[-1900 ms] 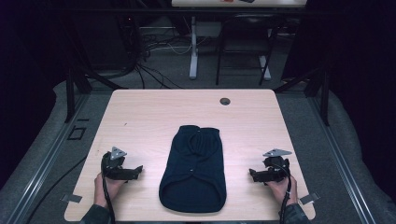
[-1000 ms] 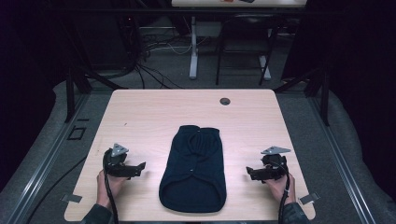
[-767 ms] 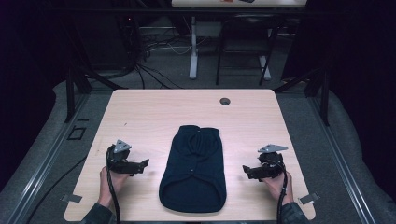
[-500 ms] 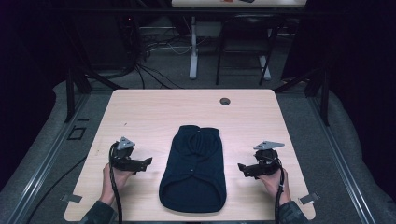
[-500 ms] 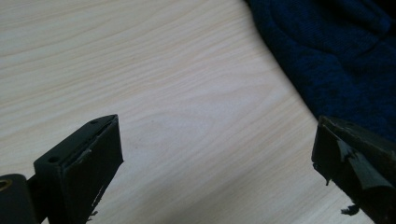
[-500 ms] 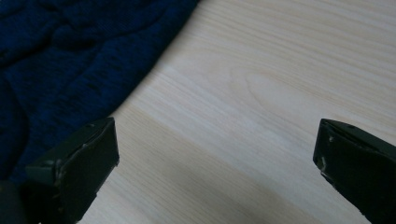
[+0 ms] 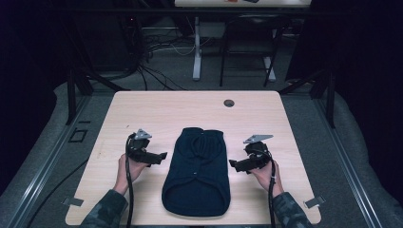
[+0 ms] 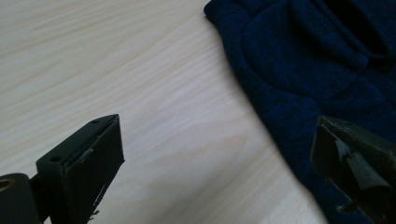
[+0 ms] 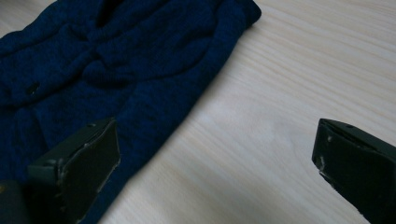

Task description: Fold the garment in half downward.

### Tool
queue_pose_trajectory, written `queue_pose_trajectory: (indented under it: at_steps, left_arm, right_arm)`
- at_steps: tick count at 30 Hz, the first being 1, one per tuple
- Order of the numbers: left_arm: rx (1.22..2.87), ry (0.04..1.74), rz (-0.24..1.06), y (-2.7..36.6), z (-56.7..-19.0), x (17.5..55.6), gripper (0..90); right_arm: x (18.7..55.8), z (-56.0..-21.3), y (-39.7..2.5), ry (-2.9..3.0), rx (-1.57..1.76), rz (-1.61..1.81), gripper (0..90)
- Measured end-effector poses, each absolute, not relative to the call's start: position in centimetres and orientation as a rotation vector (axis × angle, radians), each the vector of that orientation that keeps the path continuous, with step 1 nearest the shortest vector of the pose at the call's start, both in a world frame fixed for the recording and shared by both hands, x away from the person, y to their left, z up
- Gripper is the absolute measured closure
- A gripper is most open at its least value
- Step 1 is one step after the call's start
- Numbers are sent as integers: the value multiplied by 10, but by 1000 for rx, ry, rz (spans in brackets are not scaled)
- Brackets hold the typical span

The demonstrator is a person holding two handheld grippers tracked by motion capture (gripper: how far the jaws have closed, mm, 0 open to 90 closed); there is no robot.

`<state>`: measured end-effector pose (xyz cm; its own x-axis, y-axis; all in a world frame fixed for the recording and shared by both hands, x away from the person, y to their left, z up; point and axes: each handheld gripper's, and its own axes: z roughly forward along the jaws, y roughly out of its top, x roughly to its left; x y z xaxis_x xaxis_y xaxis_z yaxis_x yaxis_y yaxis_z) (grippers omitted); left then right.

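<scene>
High view: a pale wooden table [image 7: 157,109] carries a dark blue sweater [image 7: 197,171] at its centre, flanked by the left gripper [image 7: 159,156] and right gripper [image 7: 235,165]. Left gripper view: jaws wide apart, empty, astride the sweater's [image 8: 317,70] edge. Right gripper view: jaws likewise wide, empty, over the sweater's [image 9: 116,60] opposite edge.

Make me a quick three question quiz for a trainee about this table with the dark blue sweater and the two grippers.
1. True or false: the left gripper is already shut on the sweater.
2. Which sits near the far edge of the table? A) a grommet hole B) a mug C) scissors
3. Fill in: in the right gripper view, the right gripper has its jaws wide ____, with one jaw over the sweater's edge and the other over bare wood.

Key
1. False; its jaws stand open, beside the sweater.
2. A, the hole.
3. open
</scene>
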<state>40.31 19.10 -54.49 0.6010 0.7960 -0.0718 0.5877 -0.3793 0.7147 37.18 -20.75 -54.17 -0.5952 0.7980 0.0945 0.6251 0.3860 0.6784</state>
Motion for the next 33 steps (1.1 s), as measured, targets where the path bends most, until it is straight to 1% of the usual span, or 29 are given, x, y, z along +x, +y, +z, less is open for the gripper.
queue_pose_trajectory:
  at_steps: [8, 10, 13, 18, 20, 21, 28, 29, 33]
  left_arm:
    - [2121, 1084, 331, 172, -541, 424, 34]
    - [2114, 1078, 303, 165, -544, 430, 4]
    - [2116, 1083, 280, 157, -548, 436, 5]
    - [2136, 1087, 254, 147, -552, 445, 23]
    - [2148, 1091, 235, 141, -554, 452, 46]
    - [2150, 1090, 233, 138, -554, 455, 59]
    - [2171, 1102, 211, 129, -554, 469, 64]
    - [2181, 1120, 189, 126, -555, 476, 63]
    - [2181, 1126, 178, 123, -553, 487, 66]
  right_arm:
    - [391, -541, -191, 2416, 1260, 1006, 10]
    - [396, -541, -185, 2440, 1253, 998, 10]
    - [401, -541, -179, 2444, 1246, 991, 10]
    - [411, -542, -172, 2445, 1257, 1006, 12]
    - [418, -544, -167, 2449, 1245, 1008, 57]
    - [420, -545, -165, 2441, 1251, 1009, 60]
    - [438, -550, -157, 2444, 1280, 1007, 50]
    - [439, -550, -156, 2431, 1285, 1012, 60]
    - [446, -551, -151, 2421, 1284, 1012, 73]
